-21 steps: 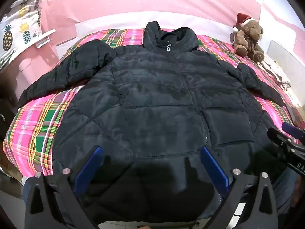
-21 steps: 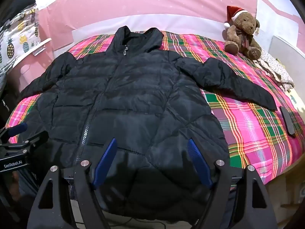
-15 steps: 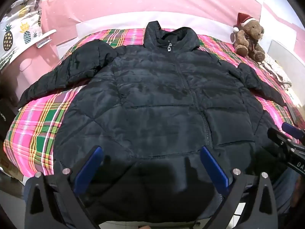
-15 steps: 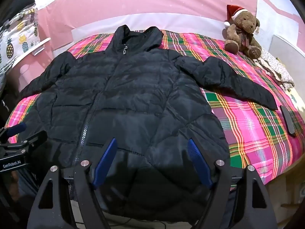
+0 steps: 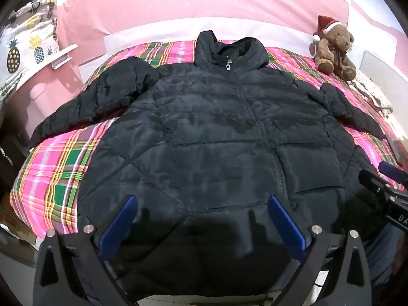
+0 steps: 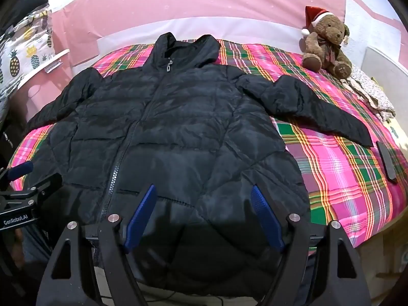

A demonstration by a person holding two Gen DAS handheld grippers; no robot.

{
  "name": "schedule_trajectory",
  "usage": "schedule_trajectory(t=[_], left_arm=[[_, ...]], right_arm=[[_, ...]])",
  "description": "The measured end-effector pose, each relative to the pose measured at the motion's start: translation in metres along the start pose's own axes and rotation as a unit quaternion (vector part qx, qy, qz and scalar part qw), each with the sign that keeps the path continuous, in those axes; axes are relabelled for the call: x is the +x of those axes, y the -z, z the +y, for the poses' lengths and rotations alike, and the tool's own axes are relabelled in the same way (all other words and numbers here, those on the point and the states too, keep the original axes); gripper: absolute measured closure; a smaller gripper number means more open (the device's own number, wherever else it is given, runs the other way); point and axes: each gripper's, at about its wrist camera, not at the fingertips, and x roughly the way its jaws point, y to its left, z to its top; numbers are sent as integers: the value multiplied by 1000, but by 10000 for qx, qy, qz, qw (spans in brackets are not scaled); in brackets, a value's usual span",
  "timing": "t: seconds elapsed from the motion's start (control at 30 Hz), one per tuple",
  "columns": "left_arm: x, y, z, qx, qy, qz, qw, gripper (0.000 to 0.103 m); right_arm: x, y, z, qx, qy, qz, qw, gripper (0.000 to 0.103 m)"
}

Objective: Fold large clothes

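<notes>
A black puffer jacket [image 5: 204, 137] lies front-up and zipped on a bed covered by a pink and green plaid blanket [image 5: 53, 173], its collar toward the far pink headboard wall [image 5: 204, 2] and its hem hanging over the near edge of the bed, just under both cameras. The left tongs [image 5: 201, 219] hover above the hem with their blue pads [image 5: 117, 227] spread wide and nothing between them; the right tongs [image 6: 204, 216] hover likewise over the hem on the other side of the zipper, released, blue pads [image 6: 266, 219] apart and holding nothing. Each pair shows at the edge of the other's view, side by side at the near edge of the bed. The jacket's body fills most of the blanket's middle. Its left-hand sleeve [image 5: 89, 107] runs out toward the bed's left edge, with a strip of bare plaid between the sleeve and the body. Its other sleeve [image 6: 316, 109] stretches toward the bed's right side, its cuff ending near a dark flat phone-like slab [image 6: 386, 163] lying on the blanket by the right edge. The widest open stretch of blanket lies between that sleeve and the near right corner of the bed. A teddy bear in a red Santa hat [image 6: 323, 43] sits at the far right corner, well apart from the jacket, with a small heap of pale floral cloth [image 6: 369, 97] just beside it. At the left, beyond the bed's edge, hangs a pineapple-print fabric [image 5: 23, 48].
</notes>
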Motion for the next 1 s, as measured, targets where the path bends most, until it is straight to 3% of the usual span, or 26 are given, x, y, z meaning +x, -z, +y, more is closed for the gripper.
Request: schedule_trajectory(t=[1.0], left_arm=[[-4, 4, -1, -2, 128, 25, 9999, 0]], right_arm=[[-1, 0, 1, -1, -5, -27, 10000, 27]])
